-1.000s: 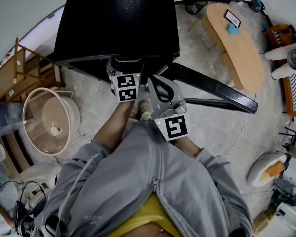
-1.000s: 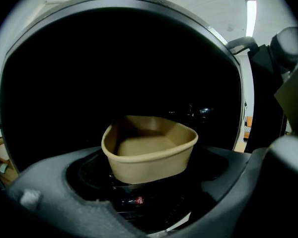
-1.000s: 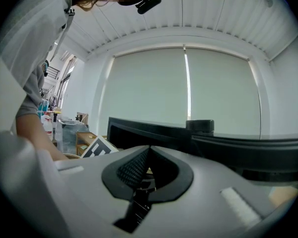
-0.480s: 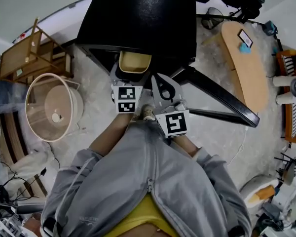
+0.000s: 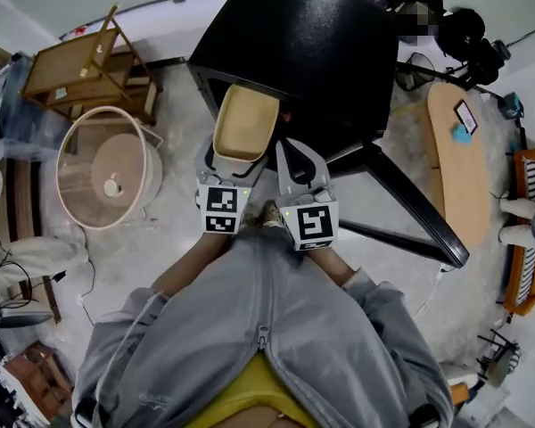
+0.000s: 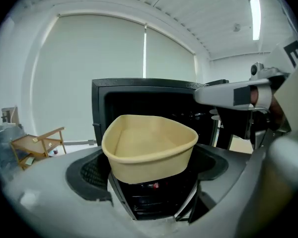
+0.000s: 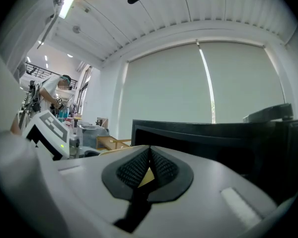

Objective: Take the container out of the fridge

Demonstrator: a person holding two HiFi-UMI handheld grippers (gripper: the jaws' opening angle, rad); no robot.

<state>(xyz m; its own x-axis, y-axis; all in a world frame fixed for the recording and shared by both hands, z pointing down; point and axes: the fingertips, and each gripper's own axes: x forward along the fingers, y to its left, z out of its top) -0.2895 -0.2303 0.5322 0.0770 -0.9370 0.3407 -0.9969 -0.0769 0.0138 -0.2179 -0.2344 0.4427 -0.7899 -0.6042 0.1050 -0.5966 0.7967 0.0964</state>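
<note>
Nearest, the left gripper [image 5: 238,157] has its jaws spread wide and clamped on the two sides of the beige container [image 5: 245,121], carrying it level so the open top faces up. The tub hangs in the air just in front of the dark opening of the black fridge [image 5: 303,43], so it looks to be out. Beside it the right gripper [image 7: 149,157] is pressed together and empty, probably held aside to keep clear. Further off, the fridge door [image 5: 410,208] stands swung open, likely awaiting closing

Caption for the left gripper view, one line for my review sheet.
Left gripper holds the empty beige container in front of the open black fridge.
</note>
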